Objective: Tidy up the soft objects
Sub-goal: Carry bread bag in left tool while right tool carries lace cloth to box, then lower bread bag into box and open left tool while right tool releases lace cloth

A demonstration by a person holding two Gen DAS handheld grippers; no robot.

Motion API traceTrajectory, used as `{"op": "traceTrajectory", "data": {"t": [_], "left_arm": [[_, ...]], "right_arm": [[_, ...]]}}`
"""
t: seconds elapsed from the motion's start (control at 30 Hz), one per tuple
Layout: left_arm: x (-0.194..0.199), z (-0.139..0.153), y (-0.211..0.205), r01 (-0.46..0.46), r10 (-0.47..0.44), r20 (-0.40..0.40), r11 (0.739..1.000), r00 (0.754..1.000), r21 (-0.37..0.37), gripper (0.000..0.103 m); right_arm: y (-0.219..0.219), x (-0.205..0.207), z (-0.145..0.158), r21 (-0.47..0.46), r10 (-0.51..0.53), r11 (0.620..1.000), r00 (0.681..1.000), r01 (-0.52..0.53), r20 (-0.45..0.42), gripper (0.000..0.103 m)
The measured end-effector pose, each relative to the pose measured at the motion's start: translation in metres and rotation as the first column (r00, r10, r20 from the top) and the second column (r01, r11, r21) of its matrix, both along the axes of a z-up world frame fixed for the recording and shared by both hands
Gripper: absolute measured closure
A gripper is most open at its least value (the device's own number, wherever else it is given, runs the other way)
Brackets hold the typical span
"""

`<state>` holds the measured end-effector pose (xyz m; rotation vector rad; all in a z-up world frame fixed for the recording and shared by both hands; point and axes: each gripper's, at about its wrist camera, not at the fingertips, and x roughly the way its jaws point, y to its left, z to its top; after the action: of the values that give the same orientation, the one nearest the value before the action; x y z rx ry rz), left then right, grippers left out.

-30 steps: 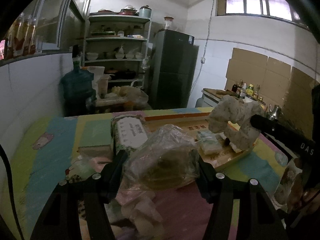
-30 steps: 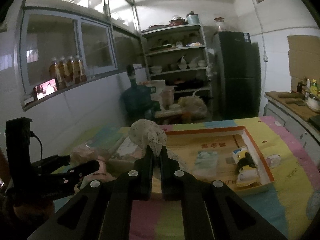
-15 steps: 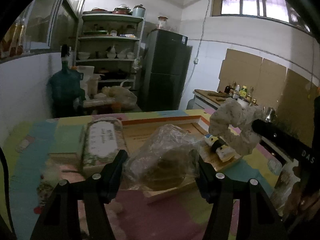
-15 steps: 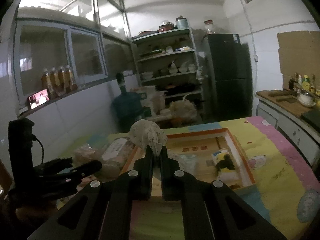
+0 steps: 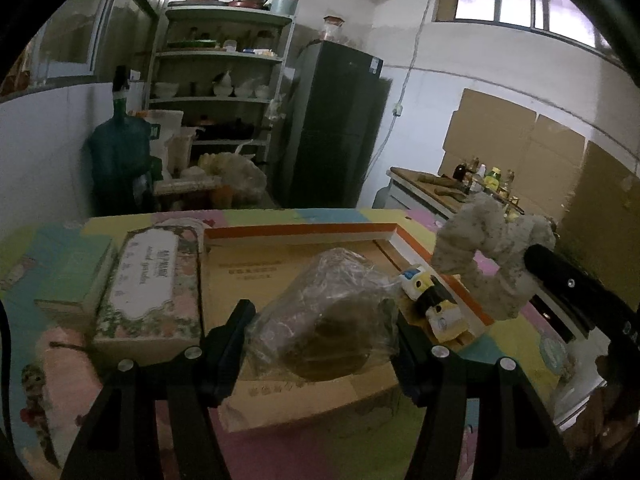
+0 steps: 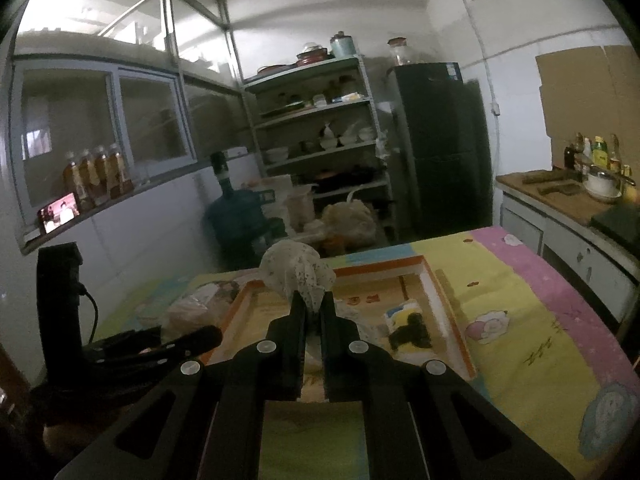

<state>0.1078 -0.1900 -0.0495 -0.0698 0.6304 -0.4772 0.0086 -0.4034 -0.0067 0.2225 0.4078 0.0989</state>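
Observation:
My left gripper (image 5: 322, 326) is shut on a clear plastic bag (image 5: 328, 320) with a brown soft thing inside, held above the near part of a shallow cardboard tray with an orange rim (image 5: 300, 230). My right gripper (image 6: 313, 312) is shut on a white speckled fabric ring (image 6: 298, 270), held above the tray's (image 6: 444, 300) left part; the ring also shows at the right of the left wrist view (image 5: 488, 258). A yellow, white and black soft toy (image 5: 434, 300) lies in the tray's right side, also seen in the right wrist view (image 6: 410, 326).
A floral tissue pack (image 5: 150, 284) and a green pack (image 5: 76, 276) lie left of the tray on the colourful mat (image 6: 532, 320). Pink soft items (image 5: 64, 368) lie at the near left. A shelf, fridge and water jug stand behind the table.
Both grippers have moved forward and to the right over the tray, each still carrying its item. The tissue pack and soft items have shifted left in the left wrist view.

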Motion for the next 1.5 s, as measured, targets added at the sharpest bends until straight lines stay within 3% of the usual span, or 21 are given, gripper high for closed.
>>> {"op": "traceTrajectory", "data": {"t": [0.53,1.0,1.37,1.5], "left_arm": [[0.038,-0.018,-0.031,-0.096,0.098,-0.051,0.994,0.994,0.041,0.040],[0.068,-0.037,-0.043,-0.145,0.153,-0.089,0.985,0.984,0.091,0.040],[0.078,-0.052,-0.043,-0.141,0.155,-0.153,0.985,0.976,0.101,0.039],[0.081,-0.055,-0.045,-0.157,0.178,-0.156,0.978,0.971,0.140,0.038]], "right_arm": [[-0.033,0.039,-0.024,0.112,0.058,0.992,0.998,-0.056,-0.016,0.097],[-0.040,0.073,-0.047,0.102,0.053,0.994,0.996,-0.045,-0.073,0.097],[-0.035,0.094,-0.068,0.136,0.121,0.986,0.978,-0.099,-0.169,0.094],[-0.035,0.098,-0.074,0.162,0.148,0.980,0.971,-0.117,-0.189,0.092]]}}
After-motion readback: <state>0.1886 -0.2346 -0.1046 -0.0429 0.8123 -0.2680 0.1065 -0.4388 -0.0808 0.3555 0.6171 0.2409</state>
